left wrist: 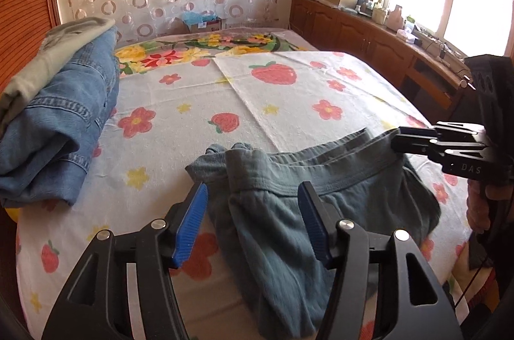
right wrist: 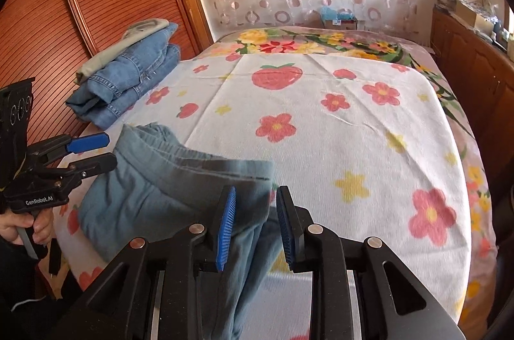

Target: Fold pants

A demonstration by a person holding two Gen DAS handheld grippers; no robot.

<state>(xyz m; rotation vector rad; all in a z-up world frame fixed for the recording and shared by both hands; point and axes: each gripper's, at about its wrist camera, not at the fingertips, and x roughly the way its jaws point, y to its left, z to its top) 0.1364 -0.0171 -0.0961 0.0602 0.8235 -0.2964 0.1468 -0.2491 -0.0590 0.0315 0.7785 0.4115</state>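
Bed with strawberry sheet (right wrist: 321,121). My left gripper (left wrist: 252,221) is spread wide over the pants (left wrist: 289,205), gripping nothing. My right gripper (right wrist: 255,224) is parted too, at the waistband's far end. Pants lie bunched at the near edge; folded jeans (right wrist: 128,83) sit well apart.

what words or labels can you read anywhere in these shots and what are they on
"GenRobot.AI": white print on the black body of the left tongs, seen from the right wrist camera.
"DAS": pale letters on the black body of the right tongs, seen from the left wrist camera; the word runs on out of sight.
Label on the cardboard box behind the bed: too small to read.
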